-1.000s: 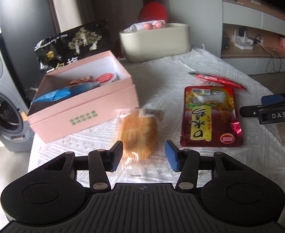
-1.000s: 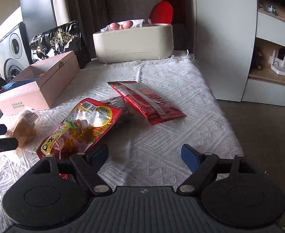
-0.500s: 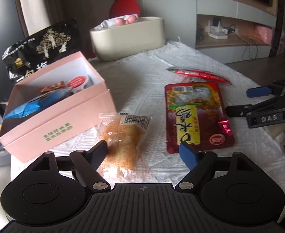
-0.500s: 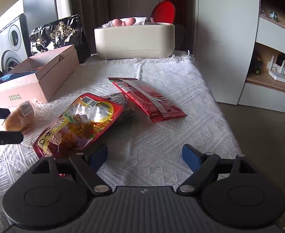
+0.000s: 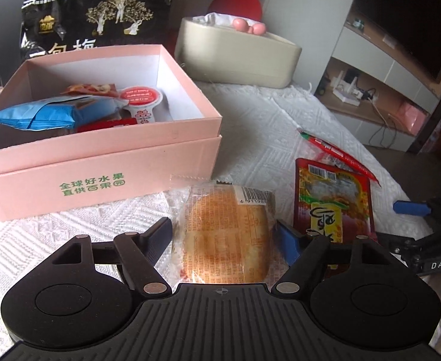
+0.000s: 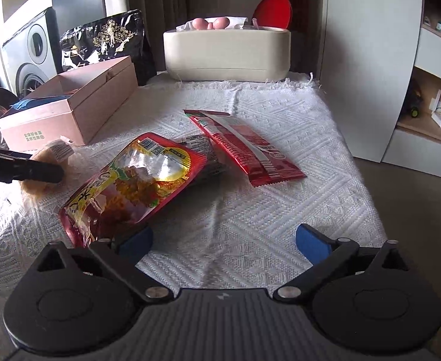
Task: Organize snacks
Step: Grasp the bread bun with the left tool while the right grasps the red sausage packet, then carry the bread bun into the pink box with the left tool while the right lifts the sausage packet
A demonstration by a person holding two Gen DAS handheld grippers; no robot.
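My left gripper (image 5: 223,236) is closed on a wrapped bread bun (image 5: 225,234) and holds it just in front of the open pink box (image 5: 100,162), which holds several snacks. The bun also shows in the right wrist view (image 6: 47,165), lifted a little off the cloth. My right gripper (image 6: 223,242) is open and empty above the white tablecloth (image 6: 265,210). A red and yellow snack pouch (image 6: 133,183) lies just ahead of its left finger. A long red packet (image 6: 244,147) lies beyond, with a small dark packet (image 6: 202,147) between them.
A cream tub (image 6: 226,52) with pink eggs stands at the far end of the table. A black snack bag (image 5: 97,27) leans behind the pink box. The table's right edge drops to the floor beside a white cabinet (image 6: 368,60). A washing machine (image 6: 28,54) stands at the left.
My left gripper opened wide, moved forward around the bun and closed on it, near the pink box. My right gripper stayed open and barely moved.
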